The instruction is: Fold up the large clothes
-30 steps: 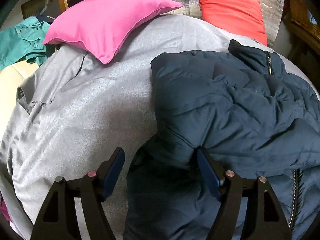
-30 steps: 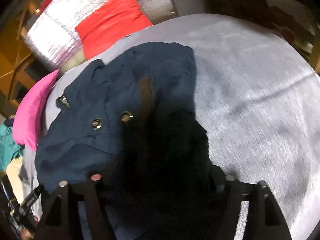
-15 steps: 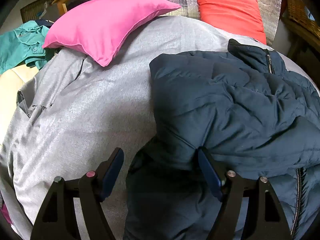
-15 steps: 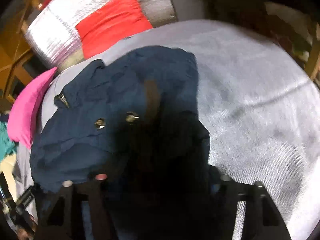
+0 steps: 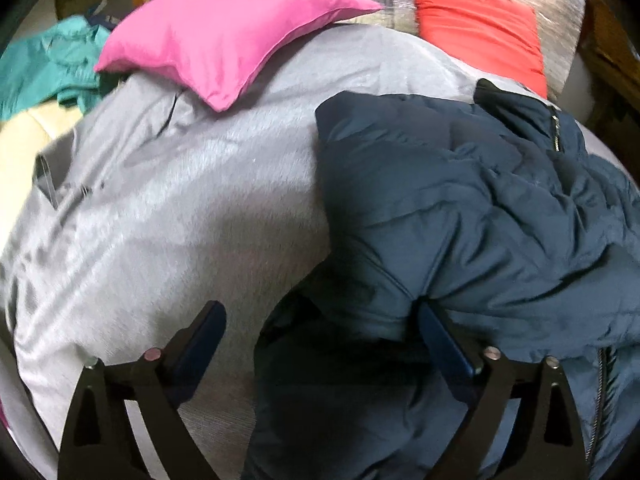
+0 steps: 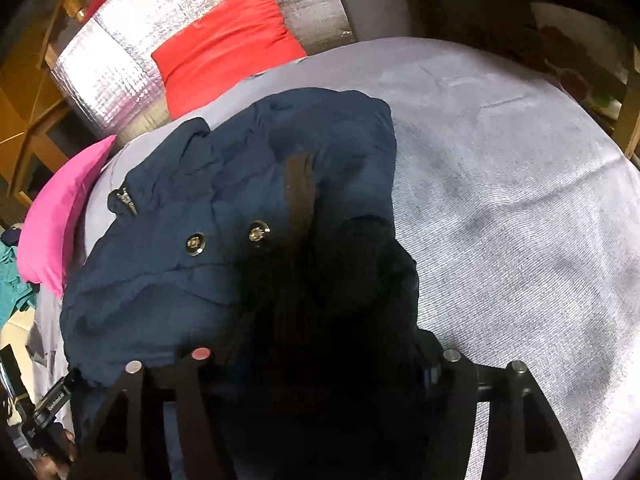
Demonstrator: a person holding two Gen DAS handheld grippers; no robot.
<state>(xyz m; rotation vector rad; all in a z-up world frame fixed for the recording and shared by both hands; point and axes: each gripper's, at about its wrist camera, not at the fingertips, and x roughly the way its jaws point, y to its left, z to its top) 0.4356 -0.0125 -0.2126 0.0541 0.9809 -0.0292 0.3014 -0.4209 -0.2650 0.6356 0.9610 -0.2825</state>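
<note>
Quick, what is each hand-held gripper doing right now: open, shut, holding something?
Left hand-held gripper: open, jacket fabric between its fingers.
Right hand-held gripper: cannot be told; jacket covers its fingers.

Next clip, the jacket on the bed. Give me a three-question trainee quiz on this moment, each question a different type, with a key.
1. True or false: the left gripper has its fingers spread wide, with a bulge of the navy puffer jacket between them.
2. Which pillow lies nearer the teal garment? A) pink pillow B) red pillow C) neither
3. Fill in: the jacket rests on a ____ bedsheet.

Key: 1 true; 2 A; 3 grey. The right gripper is buried under dark fabric, so its state cannot be read.
</note>
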